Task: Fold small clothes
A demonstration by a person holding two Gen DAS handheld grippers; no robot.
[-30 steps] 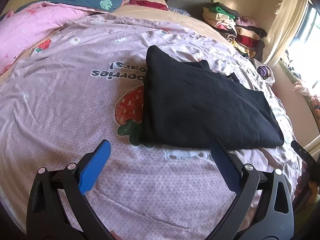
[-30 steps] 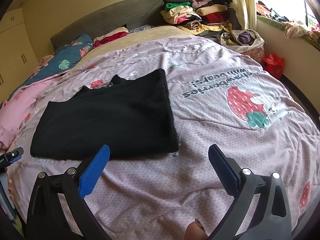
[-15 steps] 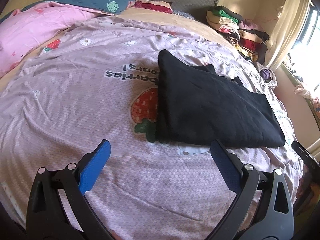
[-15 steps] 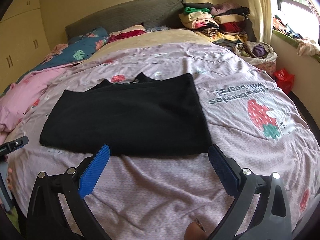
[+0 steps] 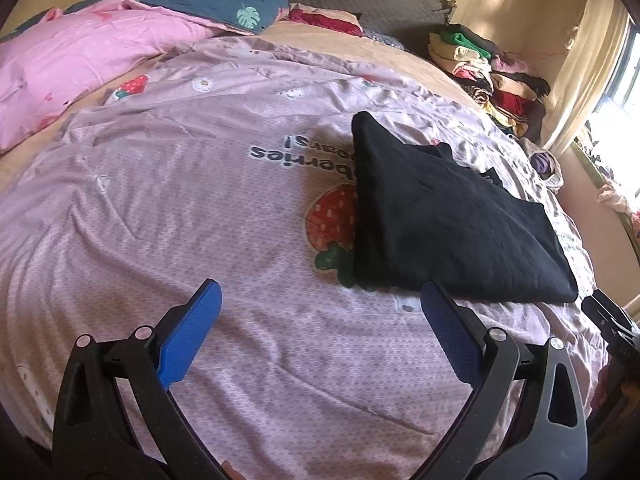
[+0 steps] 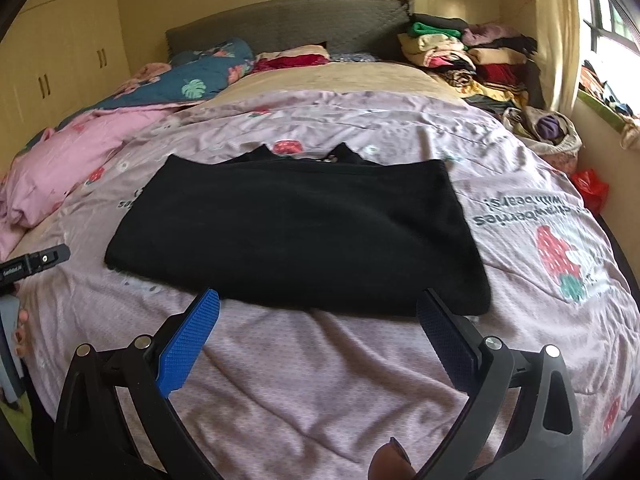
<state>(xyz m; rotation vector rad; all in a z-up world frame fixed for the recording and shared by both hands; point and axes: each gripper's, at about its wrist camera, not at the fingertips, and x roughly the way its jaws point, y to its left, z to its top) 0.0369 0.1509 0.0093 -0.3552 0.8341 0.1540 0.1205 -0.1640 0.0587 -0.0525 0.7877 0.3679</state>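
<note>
Both grippers wide open, nothing between the pads.

Left gripper (image 5: 320, 300): jaws spread full, blue pads (image 5: 188, 336) facing each other, black arms splayed out low in the left wrist view. Right gripper (image 6: 318, 300): same pose, jaws fully apart, textured blue pads (image 6: 188, 340) bare. Right wrist view catches the left unit's black bar (image 6: 32, 266) at the left edge, with the person's fingers (image 6: 20, 328) below it. A fingertip (image 6: 390, 460) shows at the bottom edge.
</note>
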